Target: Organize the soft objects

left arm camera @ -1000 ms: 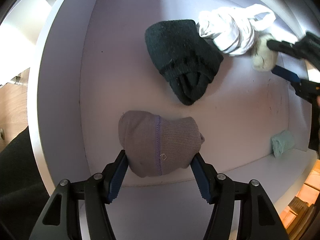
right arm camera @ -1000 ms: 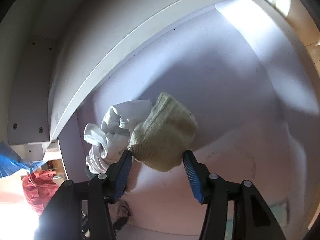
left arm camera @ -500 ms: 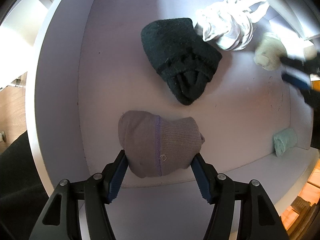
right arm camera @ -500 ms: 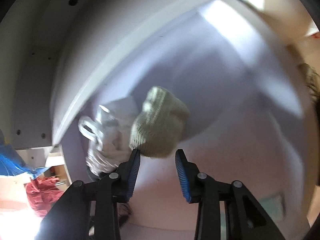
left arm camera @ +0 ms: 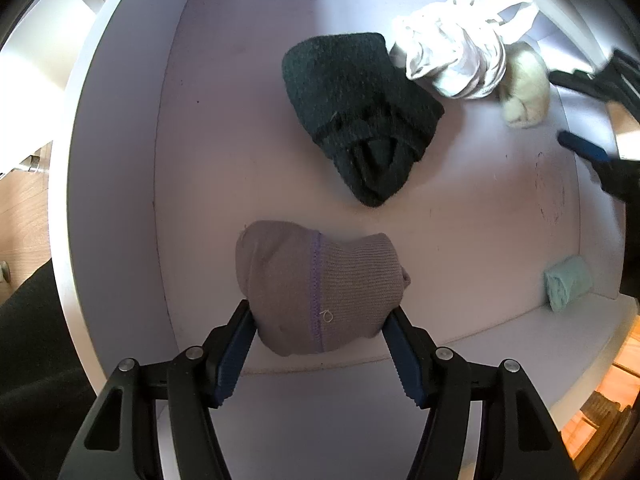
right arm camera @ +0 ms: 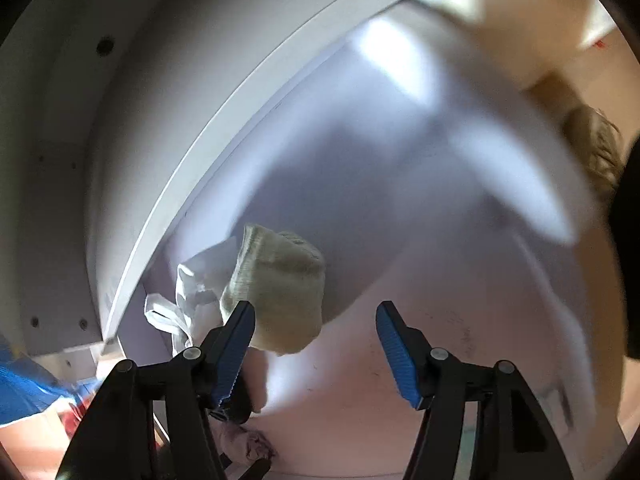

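Observation:
My left gripper [left arm camera: 318, 334] is shut on a rolled taupe sock with a purple seam [left arm camera: 316, 288], held over the front of a white drawer [left arm camera: 120, 160]. On the drawer floor lie a black knit bundle [left arm camera: 356, 108], a white cloth bundle [left arm camera: 460, 56] and a cream sock roll [left arm camera: 524, 92] at the back right. My right gripper [right arm camera: 316, 344] is open and empty, with the cream sock roll [right arm camera: 280, 292] lying just past its left finger, beside the white cloth [right arm camera: 188, 300]. The right gripper also shows at the right edge of the left wrist view [left arm camera: 592, 116].
A small mint-green roll [left arm camera: 568, 282] lies in the drawer's front right corner. A dark circular scuff [left arm camera: 550, 188] marks the drawer floor. The drawer's white side wall [right arm camera: 200, 128] curves close on the right gripper's left. Wooden floor [left arm camera: 24, 196] shows at the left.
My right gripper has opened, let go of the cream sock roll beside the white cloth, and pulled back. My left gripper still holds the taupe sock, nearly unmoved.

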`<action>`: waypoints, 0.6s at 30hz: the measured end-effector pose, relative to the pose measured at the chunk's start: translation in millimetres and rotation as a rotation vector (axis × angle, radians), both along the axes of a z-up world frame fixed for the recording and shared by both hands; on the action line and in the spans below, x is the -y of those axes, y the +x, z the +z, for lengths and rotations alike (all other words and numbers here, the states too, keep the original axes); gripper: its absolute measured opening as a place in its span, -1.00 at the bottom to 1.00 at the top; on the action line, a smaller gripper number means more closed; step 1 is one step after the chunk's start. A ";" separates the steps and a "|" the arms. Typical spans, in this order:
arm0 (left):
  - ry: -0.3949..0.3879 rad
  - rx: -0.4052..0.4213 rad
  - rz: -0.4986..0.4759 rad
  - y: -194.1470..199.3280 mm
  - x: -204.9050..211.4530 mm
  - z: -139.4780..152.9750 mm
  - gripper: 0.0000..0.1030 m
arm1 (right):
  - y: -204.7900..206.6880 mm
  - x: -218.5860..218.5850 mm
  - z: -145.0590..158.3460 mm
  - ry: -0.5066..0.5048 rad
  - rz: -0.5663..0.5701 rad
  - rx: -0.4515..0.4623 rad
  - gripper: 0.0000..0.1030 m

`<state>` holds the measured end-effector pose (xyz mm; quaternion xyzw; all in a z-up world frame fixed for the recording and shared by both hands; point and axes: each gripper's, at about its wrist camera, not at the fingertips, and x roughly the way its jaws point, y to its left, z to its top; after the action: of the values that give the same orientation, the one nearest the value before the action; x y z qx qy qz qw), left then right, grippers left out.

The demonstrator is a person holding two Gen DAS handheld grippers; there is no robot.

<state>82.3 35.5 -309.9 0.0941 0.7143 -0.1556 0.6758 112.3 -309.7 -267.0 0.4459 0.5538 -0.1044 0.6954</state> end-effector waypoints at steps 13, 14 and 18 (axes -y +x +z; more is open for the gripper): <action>0.009 -0.015 -0.016 2.5 6.3 -8.2 0.26 | 55.6 -36.4 -18.8 0.040 0.099 0.025 0.14; 0.010 -0.013 -0.018 2.8 6.9 -8.7 0.26 | 58.3 -39.3 -16.5 0.018 0.134 0.012 0.12; 0.013 -0.005 -0.028 4.4 10.0 -9.6 0.27 | 52.3 -38.4 -9.3 -0.013 0.164 -0.028 0.10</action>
<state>86.7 25.5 -319.5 0.1080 0.7158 -0.1603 0.6710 164.6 -271.3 -276.3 0.3929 0.5974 -0.0569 0.6967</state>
